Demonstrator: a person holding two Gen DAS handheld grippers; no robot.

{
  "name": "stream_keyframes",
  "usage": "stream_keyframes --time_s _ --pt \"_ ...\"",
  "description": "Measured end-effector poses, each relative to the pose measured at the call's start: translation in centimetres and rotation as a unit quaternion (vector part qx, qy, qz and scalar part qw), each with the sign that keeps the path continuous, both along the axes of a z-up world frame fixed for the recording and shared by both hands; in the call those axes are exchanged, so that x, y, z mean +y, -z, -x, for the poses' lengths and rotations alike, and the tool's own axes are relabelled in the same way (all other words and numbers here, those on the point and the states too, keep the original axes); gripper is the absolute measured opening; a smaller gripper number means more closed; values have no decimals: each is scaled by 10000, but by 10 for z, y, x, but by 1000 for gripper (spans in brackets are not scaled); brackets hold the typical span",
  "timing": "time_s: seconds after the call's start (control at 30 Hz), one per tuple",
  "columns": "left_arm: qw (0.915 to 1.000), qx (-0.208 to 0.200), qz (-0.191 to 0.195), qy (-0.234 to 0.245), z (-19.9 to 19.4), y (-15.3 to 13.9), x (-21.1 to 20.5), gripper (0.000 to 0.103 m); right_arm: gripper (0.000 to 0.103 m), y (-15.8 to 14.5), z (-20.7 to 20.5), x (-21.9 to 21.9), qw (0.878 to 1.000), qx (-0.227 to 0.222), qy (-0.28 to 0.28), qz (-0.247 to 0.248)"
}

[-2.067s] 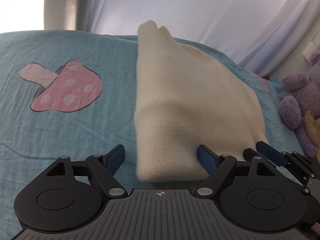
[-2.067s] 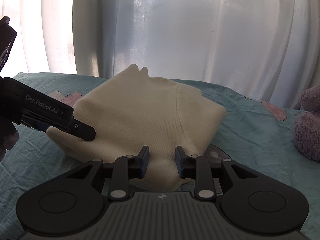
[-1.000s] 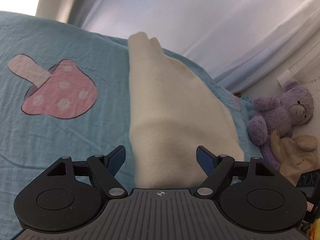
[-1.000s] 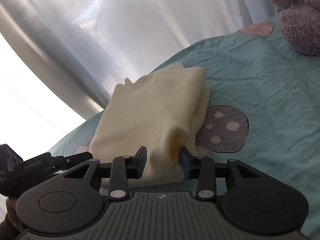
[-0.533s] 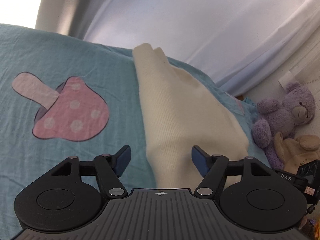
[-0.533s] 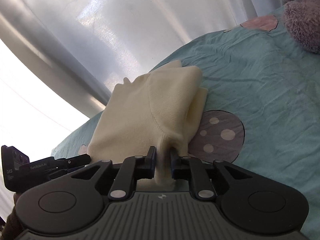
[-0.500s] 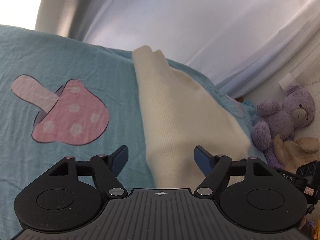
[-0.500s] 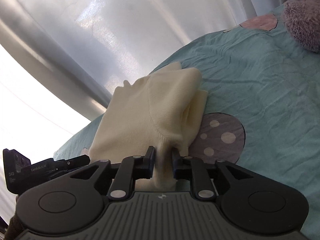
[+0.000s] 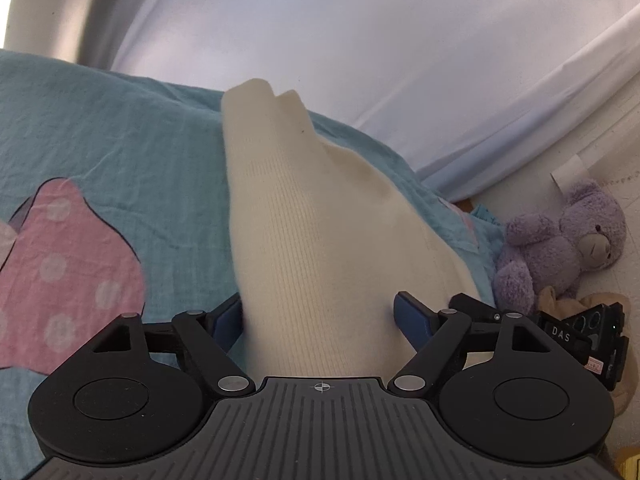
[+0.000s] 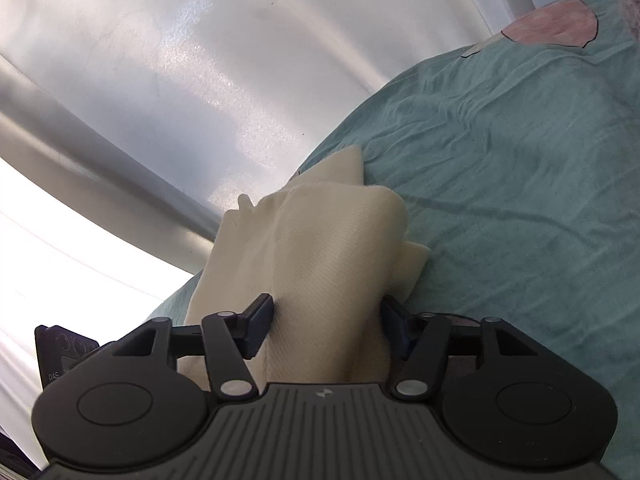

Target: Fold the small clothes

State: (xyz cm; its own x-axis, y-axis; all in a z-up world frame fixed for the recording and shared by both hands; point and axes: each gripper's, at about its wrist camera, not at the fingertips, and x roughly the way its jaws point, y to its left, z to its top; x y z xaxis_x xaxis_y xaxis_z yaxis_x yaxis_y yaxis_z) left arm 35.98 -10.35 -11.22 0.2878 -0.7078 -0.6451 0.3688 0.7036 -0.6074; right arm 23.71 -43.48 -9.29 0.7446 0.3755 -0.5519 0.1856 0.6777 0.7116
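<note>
Directly ahead of the left gripper (image 9: 318, 316) lies the cream knit garment (image 9: 320, 240), folded into a long strip that runs away from the fingers toward the white curtain (image 9: 360, 40). Its jaws stand wide, the near end of the garment between the blue pads (image 9: 412, 320); the left pad sits right at the cloth's edge and the right pad looks just clear of it, so no grip shows. Left of this gripper, the teal bedsheet (image 9: 120, 140) carries a pink mushroom print (image 9: 68, 272). Off to its right, past the garment, sits a purple teddy bear (image 9: 568, 240), with a tan soft toy (image 9: 580, 304) below it, and the other gripper's black body shows beside the right finger.

Seen from the right gripper (image 10: 328, 324), the same garment (image 10: 320, 248) bulges up between its fingers in a loose hump. These jaws are opening: the left pad touches the cloth, while at the right pad contact cannot be told. Left of this gripper, a corner of the other gripper's body peeks in. To the right, wrinkled teal sheet (image 10: 520, 180) stretches off toward another pink print (image 10: 552, 28) far ahead.
</note>
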Motion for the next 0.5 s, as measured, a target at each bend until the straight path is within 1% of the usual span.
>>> stream_keyframes --time_s 0.1,0.17,0.2,0.23,0.27,0.3,0.37,0.4,0.43,0.47,0.5 --pt "9999 -118 -34 66 -1 0 -4 77 58 5 -6 -5 9996 -38 -20 -267" --pt "9996 -236 -142 76 -1 -1 -8 64 56 6 -7 -6 9992 -36 -35 -404" --pt "9994 -288 -135 94 0 -2 -5 62 46 5 -7 -4 9992 -53 -55 -382" --pt "9994 -319 -116 96 1 -2 -3 59 46 3 -6 -2 9993 -122 -131 -335" --pt "9994 -309 -85 86 0 -1 -3 59 46 2 -6 -1 9992 -169 -147 -339" --pt "9995 -294 -49 87 -1 0 -2 59 47 2 -6 0 9992 -165 -157 -337" --pt "9996 -250 -42 106 -3 2 -1 66 53 5 -9 0 9991 -106 -174 -383" --pt "9997 -234 25 116 -3 2 -2 70 59 6 -12 1 9989 -73 -186 -420" --pt "9995 -250 53 173 -3 2 -5 78 60 7 -15 3 9989 -53 -214 -416" --pt "9992 -310 49 242 -2 1 -9 83 60 6 -18 7 9992 -48 -239 -331" --pt "9989 -386 -2 257 -1 1 -12 82 59 4 -21 10 9994 -44 -269 -223"
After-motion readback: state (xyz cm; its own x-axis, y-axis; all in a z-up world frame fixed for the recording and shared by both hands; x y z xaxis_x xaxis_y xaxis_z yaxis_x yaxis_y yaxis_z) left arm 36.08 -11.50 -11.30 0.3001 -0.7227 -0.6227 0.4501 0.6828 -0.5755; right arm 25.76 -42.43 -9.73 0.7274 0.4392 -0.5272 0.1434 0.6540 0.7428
